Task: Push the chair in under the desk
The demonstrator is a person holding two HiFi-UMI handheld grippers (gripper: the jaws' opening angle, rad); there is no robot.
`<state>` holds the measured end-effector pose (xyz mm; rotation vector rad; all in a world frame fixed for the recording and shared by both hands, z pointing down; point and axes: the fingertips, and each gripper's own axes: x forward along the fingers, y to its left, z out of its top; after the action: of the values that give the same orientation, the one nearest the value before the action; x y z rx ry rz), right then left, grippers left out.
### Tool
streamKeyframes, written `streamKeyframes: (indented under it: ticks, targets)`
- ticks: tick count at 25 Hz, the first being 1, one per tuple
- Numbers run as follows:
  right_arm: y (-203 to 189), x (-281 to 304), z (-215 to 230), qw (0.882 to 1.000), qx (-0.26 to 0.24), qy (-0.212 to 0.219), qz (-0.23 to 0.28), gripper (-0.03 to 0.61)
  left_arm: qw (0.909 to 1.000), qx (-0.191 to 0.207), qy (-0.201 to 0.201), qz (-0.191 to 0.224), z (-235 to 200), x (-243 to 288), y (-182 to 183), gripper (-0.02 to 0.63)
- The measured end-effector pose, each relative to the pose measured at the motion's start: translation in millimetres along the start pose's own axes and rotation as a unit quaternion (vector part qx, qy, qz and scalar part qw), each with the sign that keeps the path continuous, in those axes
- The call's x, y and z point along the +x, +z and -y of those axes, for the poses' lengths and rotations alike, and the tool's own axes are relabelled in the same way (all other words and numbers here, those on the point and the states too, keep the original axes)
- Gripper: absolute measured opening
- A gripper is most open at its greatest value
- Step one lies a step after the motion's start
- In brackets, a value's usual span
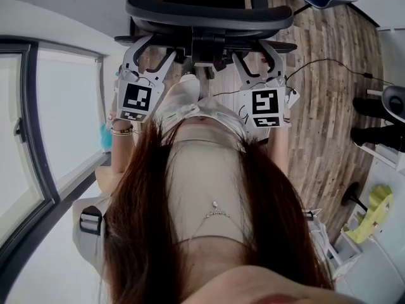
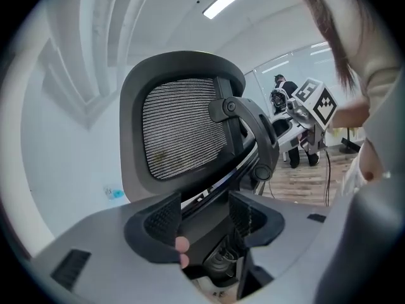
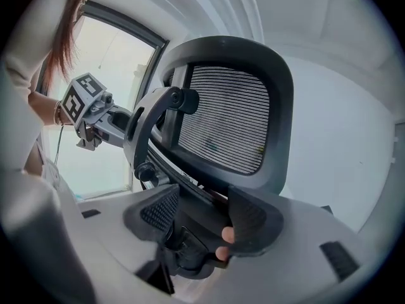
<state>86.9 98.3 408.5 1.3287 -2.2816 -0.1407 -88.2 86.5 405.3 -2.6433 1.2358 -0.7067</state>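
A black office chair stands right in front of me, its mesh back filling both gripper views. My left gripper is at the left side of the backrest's lower frame and my right gripper at the right side. In the left gripper view the jaws of the left gripper stand wide apart with the dark frame bar between them. The right gripper looks the same, jaws spread around the frame under the mesh back. No desk can be made out.
A wooden floor runs to the right with a black cable lying on it. A person's black shoes stand at the right edge. A glass window wall lies to the left. A yellow-green object sits on white furniture at the lower right.
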Motion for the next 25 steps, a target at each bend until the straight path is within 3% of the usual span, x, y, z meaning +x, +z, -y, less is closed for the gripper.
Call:
streamKeyframes:
  ticks: [25]
  targets:
    - [9, 44, 21, 1.0, 0.005, -0.023, 0.015, 0.249, 0.9998, -0.009, 0.016, -0.002, -36, 35, -1, 0.23]
